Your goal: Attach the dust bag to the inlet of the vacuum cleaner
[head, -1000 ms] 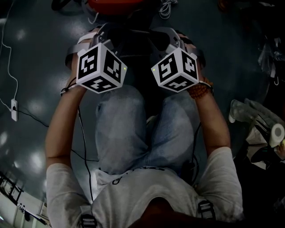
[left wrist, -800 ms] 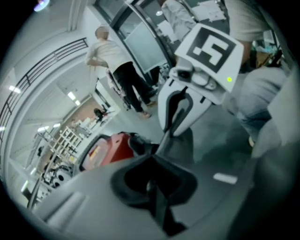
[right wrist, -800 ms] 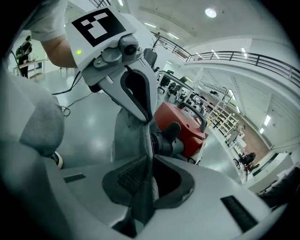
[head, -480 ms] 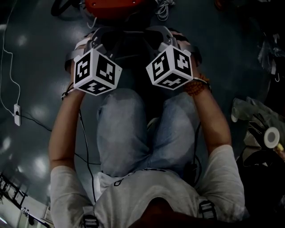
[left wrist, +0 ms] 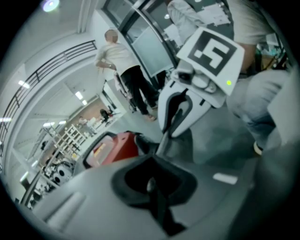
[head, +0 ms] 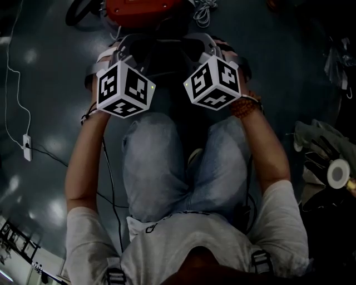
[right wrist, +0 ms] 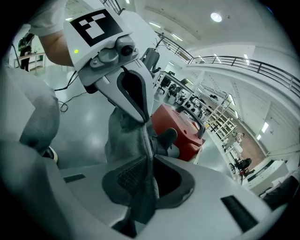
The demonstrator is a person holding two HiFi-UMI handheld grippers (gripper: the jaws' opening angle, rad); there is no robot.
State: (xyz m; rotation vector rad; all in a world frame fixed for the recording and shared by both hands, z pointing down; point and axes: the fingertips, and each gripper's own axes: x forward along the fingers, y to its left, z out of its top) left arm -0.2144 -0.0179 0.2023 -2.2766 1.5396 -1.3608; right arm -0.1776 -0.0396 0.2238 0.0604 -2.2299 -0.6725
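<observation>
The left gripper (right wrist: pixel 143 117) and right gripper (left wrist: pixel 166 133) are held side by side over the floor (head: pixel 50 67), just ahead of the person's knees (head: pixel 183 145). The grey bag (right wrist: pixel 126 136) is stretched between them. The left fingers are pressed fully together on a thin edge of the bag. The right fingers stand a little apart, clamped on a thicker fold of its cloth. The red vacuum (head: pixel 142 8) stands just beyond both grippers, at the far edge of the head view, and whether the bag touches it cannot be told. To the left the floor lies bare as far as a white cable (head: pixel 8 83). To the right it is bare until the clutter (head: pixel 328 161) near that edge.
</observation>
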